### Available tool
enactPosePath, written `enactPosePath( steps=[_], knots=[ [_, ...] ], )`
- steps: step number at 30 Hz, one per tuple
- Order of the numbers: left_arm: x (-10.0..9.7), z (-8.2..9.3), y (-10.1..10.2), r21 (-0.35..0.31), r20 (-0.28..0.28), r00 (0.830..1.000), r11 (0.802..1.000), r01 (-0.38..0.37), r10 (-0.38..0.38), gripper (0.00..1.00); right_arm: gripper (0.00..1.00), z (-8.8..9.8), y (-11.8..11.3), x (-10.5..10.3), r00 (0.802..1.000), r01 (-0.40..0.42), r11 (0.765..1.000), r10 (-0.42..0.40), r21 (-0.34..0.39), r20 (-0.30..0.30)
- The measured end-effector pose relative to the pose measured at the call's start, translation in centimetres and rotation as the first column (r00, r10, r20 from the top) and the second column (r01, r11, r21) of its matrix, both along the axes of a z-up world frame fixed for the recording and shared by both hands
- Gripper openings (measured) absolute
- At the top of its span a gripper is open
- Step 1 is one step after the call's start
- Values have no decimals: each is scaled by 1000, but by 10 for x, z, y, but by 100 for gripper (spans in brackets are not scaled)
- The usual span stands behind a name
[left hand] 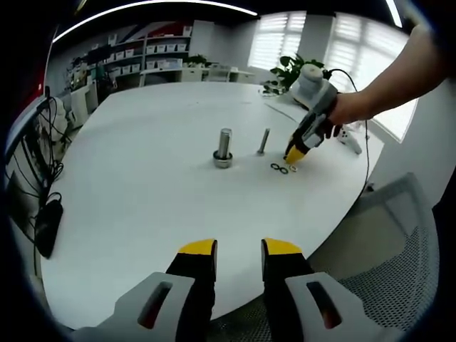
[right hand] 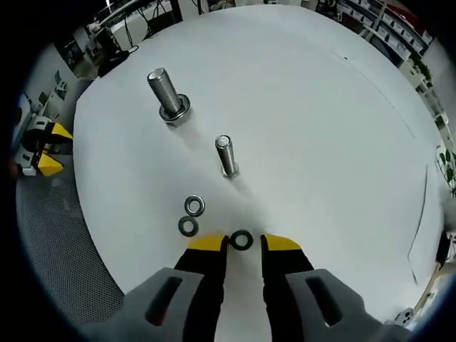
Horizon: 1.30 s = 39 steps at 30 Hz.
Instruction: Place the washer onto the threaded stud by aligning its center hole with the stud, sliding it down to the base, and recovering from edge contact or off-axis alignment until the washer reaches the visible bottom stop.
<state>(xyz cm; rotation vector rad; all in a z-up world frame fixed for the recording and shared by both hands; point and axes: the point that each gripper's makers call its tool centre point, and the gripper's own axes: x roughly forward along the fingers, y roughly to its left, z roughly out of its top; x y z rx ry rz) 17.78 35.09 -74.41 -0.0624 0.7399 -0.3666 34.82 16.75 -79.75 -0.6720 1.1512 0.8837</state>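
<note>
Fingers of the right gripper (right hand: pixel 243 244) are parted narrowly around one washer (right hand: pixel 241 240) at lower centre, not yet clamped. The pick-up step is judged in hand; closing and lifting toward a stud is required next. Three washers and two studs, thin (right hand: pixel 226 157) and thick (right hand: pixel 167 93), are counted. Left gripper (left hand: pixel 239 251) fingers stand apart, empty.

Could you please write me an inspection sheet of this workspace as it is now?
Surface: white table, bare around the parts.
Job's things: large stud and small stud upright; three washers flat, one between the right gripper's jaws.
Clutter: nothing seen.
Grippers: right gripper open, low over the washers; left gripper open, at the table edge.
Cables: bundle beside the table.
Surroundings: mesh chair, shelves, plant.
</note>
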Motion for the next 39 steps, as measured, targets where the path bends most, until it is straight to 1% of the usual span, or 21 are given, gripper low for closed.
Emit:
enactPosePath(
  steps=[7,9,12,17,21,26,29,31,33,35,39],
  knots=[
    [0,0,1,0,2,1000,1000,-3,3,22,16,-1,1,-1,1000,-12,1000,12,-9,0],
    [0,0,1,-1,2,1000,1000,-2,2,22,16,-1,1,-2,999,-37,999,37,-18,-2],
    [0,0,1,0,2,1000,1000,-1,1,22,15,-1,1,-4,994,-109,993,109,-40,-17],
    [0,0,1,-1,2,1000,1000,-3,3,22,15,-1,1,-3,990,-137,989,135,-63,-43],
    [1,0,1,-1,2,1000,1000,-4,4,22,15,-2,0,-2,993,-107,993,104,-59,-47],
    [1,0,1,-1,3,1000,1000,-3,3,22,15,-2,-1,-3,994,-110,993,109,-44,-28],
    [1,0,1,-2,1,1000,1000,-3,3,22,16,-1,0,-4,991,-134,990,133,-44,-25],
    [0,0,1,-1,1,1000,1000,-1,1,22,16,-2,0,-4,986,-165,985,165,-42,-20],
    [0,0,0,-1,-1,1000,1000,1,-1,22,16,-2,0,-5,985,-173,984,172,-36,-26],
    [0,-1,0,-1,-2,1000,1000,2,-2,22,17,-3,-1,-5,980,-199,980,198,-30,-33],
    [0,-1,0,0,-2,1000,1000,2,-2,22,19,-2,-2,-7,974,-226,973,224,-38,-42]
  ],
)
